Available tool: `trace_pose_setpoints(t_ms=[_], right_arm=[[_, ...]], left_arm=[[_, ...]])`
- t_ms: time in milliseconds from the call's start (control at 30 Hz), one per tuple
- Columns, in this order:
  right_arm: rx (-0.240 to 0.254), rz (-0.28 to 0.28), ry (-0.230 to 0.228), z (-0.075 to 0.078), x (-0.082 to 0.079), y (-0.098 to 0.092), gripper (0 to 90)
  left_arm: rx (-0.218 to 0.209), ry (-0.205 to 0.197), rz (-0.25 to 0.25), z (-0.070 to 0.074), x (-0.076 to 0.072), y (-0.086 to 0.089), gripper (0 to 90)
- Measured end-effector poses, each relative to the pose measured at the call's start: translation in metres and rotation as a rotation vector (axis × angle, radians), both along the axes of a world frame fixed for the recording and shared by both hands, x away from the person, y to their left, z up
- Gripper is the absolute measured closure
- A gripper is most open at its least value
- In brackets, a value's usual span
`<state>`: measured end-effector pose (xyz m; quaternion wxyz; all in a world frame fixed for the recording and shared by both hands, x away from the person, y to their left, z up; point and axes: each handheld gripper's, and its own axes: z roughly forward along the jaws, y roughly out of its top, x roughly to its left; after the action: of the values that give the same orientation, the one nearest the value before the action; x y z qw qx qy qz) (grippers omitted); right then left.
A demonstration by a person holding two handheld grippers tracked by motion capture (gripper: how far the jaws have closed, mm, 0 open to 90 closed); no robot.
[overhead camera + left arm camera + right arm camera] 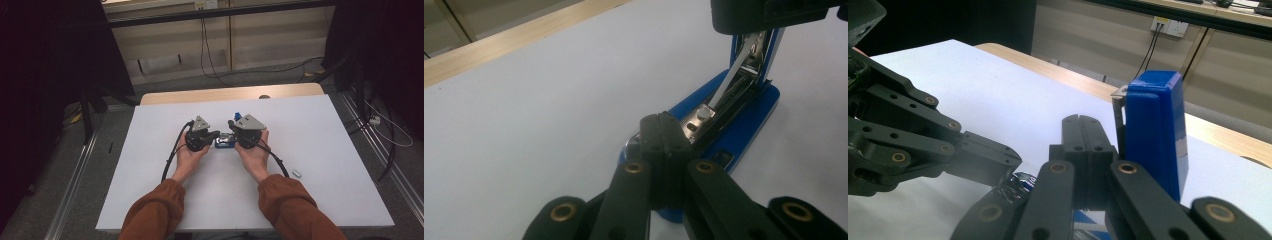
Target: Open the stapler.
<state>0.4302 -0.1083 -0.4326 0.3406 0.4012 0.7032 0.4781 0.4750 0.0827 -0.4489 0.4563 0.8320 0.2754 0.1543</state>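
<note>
A blue stapler [225, 142] lies opened on the white table top [310, 125] between my two grippers. Its blue lid [1153, 130] stands upright, and the metal magazine [724, 112] lies bare over the blue base [749, 120]. My left gripper [216, 135] is shut with nothing between its jaws. Its tips [663, 125] sit at the front end of the magazine. My right gripper [235, 137] is shut too, and in the right gripper view its tips [1082, 125] stand just left of the raised lid. The left gripper [973, 160] reaches in from the left there.
A small silver piece [297, 174] lies on the table to the right of the right forearm. A wooden edge [230, 94] runs along the table's far side. Cables [205, 55] hang by the wall behind, and dark stands flank the table.
</note>
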Motion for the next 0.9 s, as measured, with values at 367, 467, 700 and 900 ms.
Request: trace_pose_setpoints(t_ms=[367, 467, 700, 900], right_arm=[[-0.007, -0.011, 0.000, 0.003, -0.002, -0.007, 90.0], [-0.007, -0.013, -0.001, 0.004, -0.002, -0.009, 90.0], [0.007, -0.024, 0.006, 0.006, -0.004, -0.017, 90.0], [0.016, -0.037, 0.002, 0.007, -0.004, -0.021, 90.0]], left_arm=[[0.007, -0.008, -0.001, 0.000, -0.001, 0.000, 90.0], [0.002, -0.007, 0.000, 0.000, 0.000, 0.000, 90.0], [-0.007, -0.002, 0.004, -0.001, -0.001, 0.001, 90.0], [-0.001, -0.007, 0.005, 0.000, -0.001, -0.001, 90.0]])
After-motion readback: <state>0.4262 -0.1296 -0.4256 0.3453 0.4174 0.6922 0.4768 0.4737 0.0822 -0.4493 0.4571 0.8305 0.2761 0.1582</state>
